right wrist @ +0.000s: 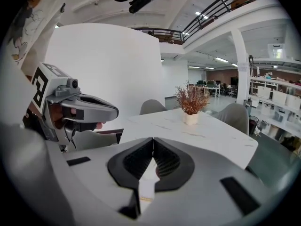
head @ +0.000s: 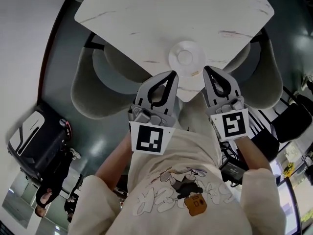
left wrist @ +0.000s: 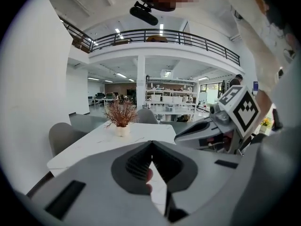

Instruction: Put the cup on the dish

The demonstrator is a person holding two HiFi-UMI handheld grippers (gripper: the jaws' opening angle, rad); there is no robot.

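2 down-tilted tools, left point(head: 171, 77) and right point(head: 207, 71)

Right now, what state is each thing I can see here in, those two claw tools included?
left gripper: shut, nothing between its jaws.
right gripper: shut, nothing between its jaws.
dish: lying flat on the table by its near corner; what sits at its centre I cannot tell.
potted plant: upright on the table.
grey chair: empty, drawn up to the table.
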